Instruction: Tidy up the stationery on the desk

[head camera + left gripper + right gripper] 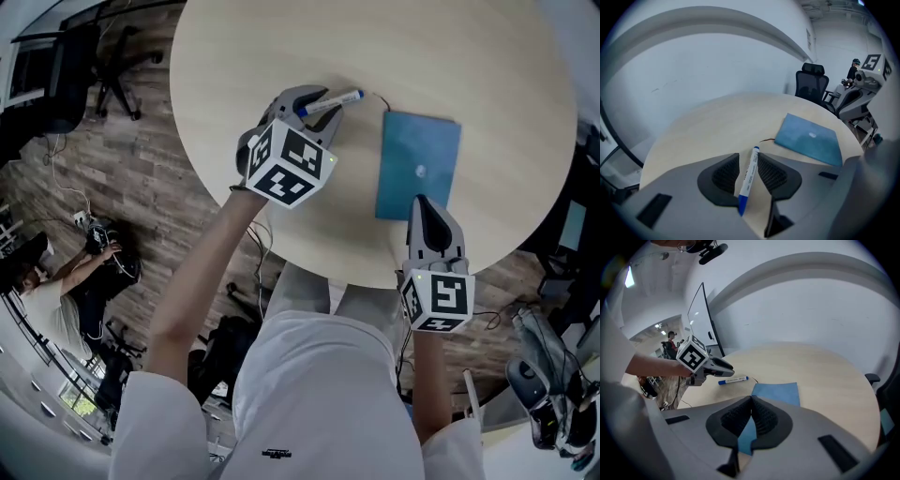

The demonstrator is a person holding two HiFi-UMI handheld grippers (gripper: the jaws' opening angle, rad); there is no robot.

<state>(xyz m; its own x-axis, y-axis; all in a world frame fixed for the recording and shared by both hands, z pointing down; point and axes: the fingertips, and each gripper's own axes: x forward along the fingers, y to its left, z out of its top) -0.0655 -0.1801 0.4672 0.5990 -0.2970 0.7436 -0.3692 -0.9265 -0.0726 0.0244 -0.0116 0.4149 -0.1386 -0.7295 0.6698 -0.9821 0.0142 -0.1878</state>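
A white marker with a blue cap (330, 101) lies on the round pale wood table (244, 56), left of a blue notebook (417, 164) that lies flat. My left gripper (319, 111) stands over the marker's cap end. In the left gripper view the marker (749, 176) runs along the gap between the open jaws of that gripper (749, 157), with table showing beside it. My right gripper (421, 202) hovers at the notebook's near edge. Its jaws (751, 399) are shut with nothing in them, and the notebook (777, 392) shows beyond them.
A thin dark cord (380, 97) lies by the notebook's far left corner. The table's near edge (328, 272) is close to my legs. Black office chairs (103, 56) (813, 82) stand around the table. A person (84, 281) sits on the wood floor at the left.
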